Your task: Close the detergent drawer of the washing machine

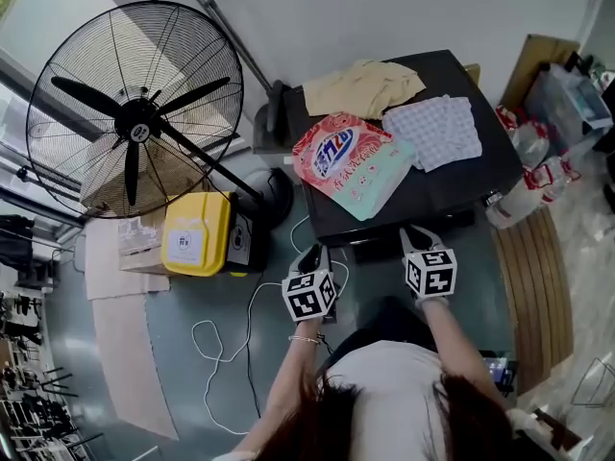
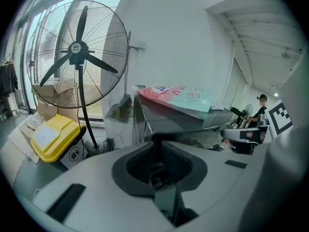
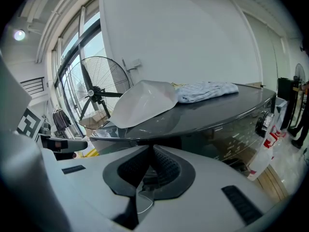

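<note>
Left gripper (image 2: 155, 145): jaws drawn almost together, nothing between them. Right gripper (image 3: 149, 151): jaws closed, also empty. Both are held just in front of the dark grey, glossy-topped washing machine (image 1: 452, 185), angled down toward its front edge, and neither visibly touches it.

Task item: a dark block (image 1: 373, 248) protrudes from under the machine's front edge, between the two grippers. I judge this to be the detergent drawer, standing out of its slot. The angle is steep, so its face cannot be read.

Progress: judged not yet done. No gripper bears on the drawer, and the push home remains.

Surface: the machine top carries a pink and mint detergent bag (image 1: 351, 161), a crumpled cream cloth (image 1: 365, 86) and a folded white checked cloth (image 1: 434, 131).

Room: a large black wire-guard pedestal fan (image 1: 135, 109) stands well to the left, with a yellow lidded plastic container (image 1: 196, 233) beside its base. A loose white cable (image 1: 226, 339) trails across the grey-green floor. White plastic bottles with red labels (image 1: 538, 185) stand at the machine's right.
</note>
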Action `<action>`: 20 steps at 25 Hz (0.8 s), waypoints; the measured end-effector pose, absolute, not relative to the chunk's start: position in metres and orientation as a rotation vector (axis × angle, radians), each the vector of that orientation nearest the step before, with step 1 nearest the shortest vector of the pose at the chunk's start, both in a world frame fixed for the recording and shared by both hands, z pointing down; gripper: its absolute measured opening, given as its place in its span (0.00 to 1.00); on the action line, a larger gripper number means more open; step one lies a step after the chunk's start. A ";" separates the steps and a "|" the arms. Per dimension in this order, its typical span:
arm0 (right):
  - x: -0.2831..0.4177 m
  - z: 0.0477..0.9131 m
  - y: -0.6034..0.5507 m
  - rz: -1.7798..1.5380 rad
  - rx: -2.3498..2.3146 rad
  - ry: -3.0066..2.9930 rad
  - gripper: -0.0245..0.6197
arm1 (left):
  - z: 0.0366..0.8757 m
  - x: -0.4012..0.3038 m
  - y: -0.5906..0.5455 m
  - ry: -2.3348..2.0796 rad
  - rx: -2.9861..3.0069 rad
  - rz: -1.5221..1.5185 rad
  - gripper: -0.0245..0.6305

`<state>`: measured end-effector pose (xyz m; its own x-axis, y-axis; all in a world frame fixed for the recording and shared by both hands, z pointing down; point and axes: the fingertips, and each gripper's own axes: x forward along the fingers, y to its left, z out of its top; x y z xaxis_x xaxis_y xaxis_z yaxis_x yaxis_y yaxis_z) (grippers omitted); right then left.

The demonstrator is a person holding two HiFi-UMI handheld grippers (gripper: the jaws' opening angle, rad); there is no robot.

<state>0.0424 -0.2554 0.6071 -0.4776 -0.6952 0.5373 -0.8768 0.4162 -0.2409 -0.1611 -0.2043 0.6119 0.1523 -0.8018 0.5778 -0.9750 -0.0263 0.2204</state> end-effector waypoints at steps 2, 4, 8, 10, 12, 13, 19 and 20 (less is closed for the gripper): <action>0.043 0.606 -0.253 0.706 1.352 -2.319 0.11 | 0.609 -0.161 -0.202 -1.697 1.878 0.399 0.12; 0.044 0.604 -0.250 0.695 1.358 -2.314 0.11 | 0.606 -0.160 -0.199 -1.701 1.891 0.402 0.10; 0.040 0.593 -0.245 0.620 1.350 -2.360 0.10 | 0.599 -0.158 -0.194 -1.696 1.913 0.399 0.09; 0.036 0.584 -0.241 0.558 1.336 -2.381 0.09 | 0.593 -0.158 -0.192 -1.697 1.934 0.395 0.08; 0.032 0.577 -0.237 0.512 1.324 -2.396 0.09 | 0.587 -0.158 -0.189 -1.701 1.958 0.394 0.08; 0.031 0.573 -0.234 0.493 1.320 -2.404 0.08 | 0.583 -0.158 -0.188 -1.703 1.969 0.393 0.08; 0.021 0.547 -0.218 0.374 1.296 -2.450 0.08 | 0.553 -0.159 -0.172 -1.716 2.046 0.342 0.07; 0.018 0.541 -0.214 0.359 1.291 -2.461 0.08 | 0.547 -0.160 -0.169 -1.718 2.058 0.327 0.07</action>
<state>0.0184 -0.2140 0.5409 -0.5303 -0.7435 0.4074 -0.8289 0.5556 -0.0651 -0.1595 -0.1690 0.5465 0.2015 -0.8713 0.4474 -0.9748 -0.1339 0.1784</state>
